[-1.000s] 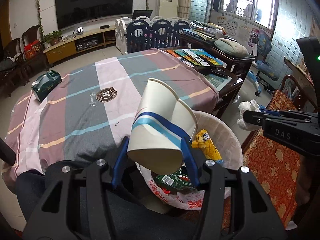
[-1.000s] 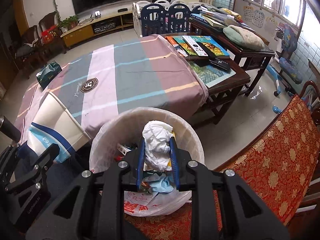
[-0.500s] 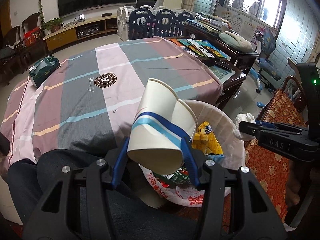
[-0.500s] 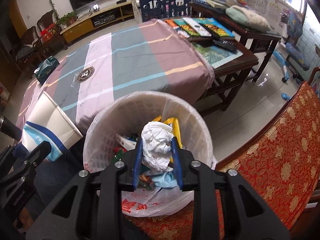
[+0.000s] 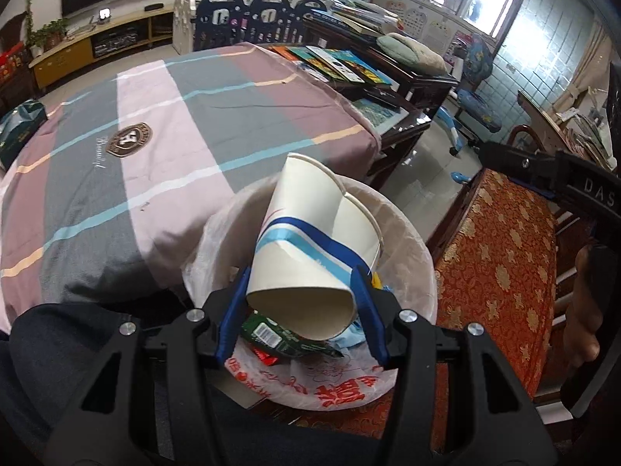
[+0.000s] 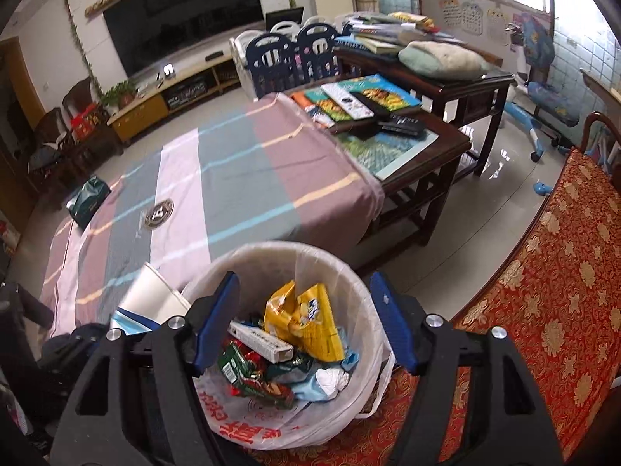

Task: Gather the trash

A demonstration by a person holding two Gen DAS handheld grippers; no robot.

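Observation:
My left gripper [image 5: 300, 291] is shut on a crushed white paper cup [image 5: 310, 240] with blue stripes and holds it over the white lined trash bin [image 5: 417, 240]. The cup also shows in the right wrist view [image 6: 149, 303] at the bin's left rim. My right gripper [image 6: 304, 322] is open and empty above the bin [image 6: 287, 254]. A crumpled white tissue [image 6: 332, 378] lies in the bin among a yellow snack bag [image 6: 302, 320], a small white box [image 6: 260, 341] and green and red wrappers [image 6: 252, 376].
A table with a striped cloth [image 6: 233, 178] stands behind the bin, with a green tissue pack [image 6: 87, 200] at its far left. A dark wooden table with books [image 6: 372, 105] is behind on the right. A red patterned seat [image 6: 562, 272] is to the right.
My right gripper has opened and the white tissue has dropped into the bin. My left gripper has carried the cup to the right, over the bin.

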